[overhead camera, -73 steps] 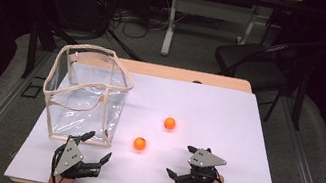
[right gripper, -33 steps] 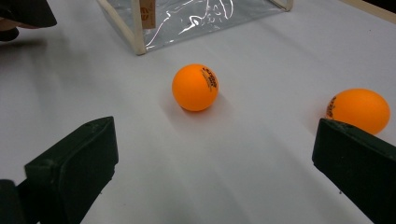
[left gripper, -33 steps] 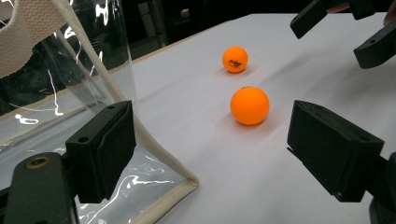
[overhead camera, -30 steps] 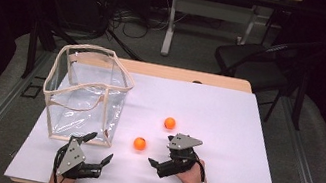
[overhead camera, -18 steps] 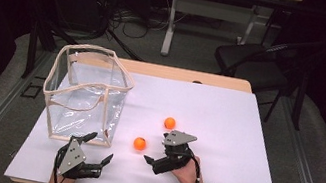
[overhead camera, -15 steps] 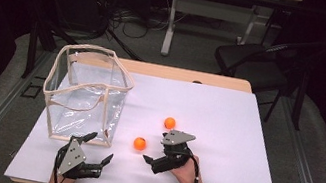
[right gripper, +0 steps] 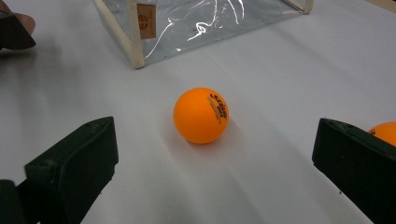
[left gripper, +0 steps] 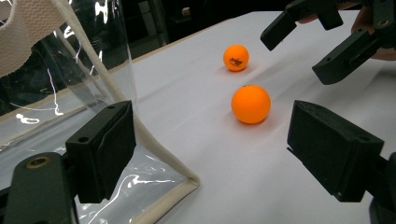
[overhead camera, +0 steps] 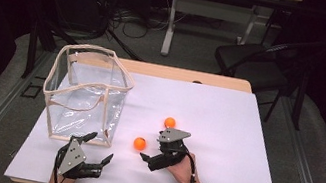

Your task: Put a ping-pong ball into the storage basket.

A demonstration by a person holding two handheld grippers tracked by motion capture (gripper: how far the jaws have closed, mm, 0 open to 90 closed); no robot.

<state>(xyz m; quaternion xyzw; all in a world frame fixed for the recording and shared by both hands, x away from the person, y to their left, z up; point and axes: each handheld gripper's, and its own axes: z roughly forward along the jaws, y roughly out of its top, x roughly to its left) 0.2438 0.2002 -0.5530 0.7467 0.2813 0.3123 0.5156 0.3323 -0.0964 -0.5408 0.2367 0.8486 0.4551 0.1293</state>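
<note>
Two orange balls lie on the white table. The nearer ball (overhead camera: 140,143) (left gripper: 251,103) (right gripper: 201,115) sits just left of my right gripper (overhead camera: 153,150) (right gripper: 210,168), which is open, with the ball ahead of and between its jaws, untouched. The farther ball (overhead camera: 170,122) (left gripper: 236,57) (right gripper: 385,133) lies behind that gripper's grey plate. My left gripper (overhead camera: 100,147) (left gripper: 210,149) is open and holds nothing, resting near the front edge by the corner of a clear bag (overhead camera: 87,93) (left gripper: 93,70) (right gripper: 196,23) with beige trim. In the left gripper view the right gripper (left gripper: 308,42) shows at the upper right.
The white table (overhead camera: 234,134) stretches to the right and back of the balls. The clear bag stands upright and open-topped at the left. Beyond the table are a black chair (overhead camera: 252,61) and a desk leg (overhead camera: 170,22) on the floor.
My right gripper has moved left and slightly forward across the table until the nearer ball lies in front of its open jaws. The left gripper and both balls have stayed put.
</note>
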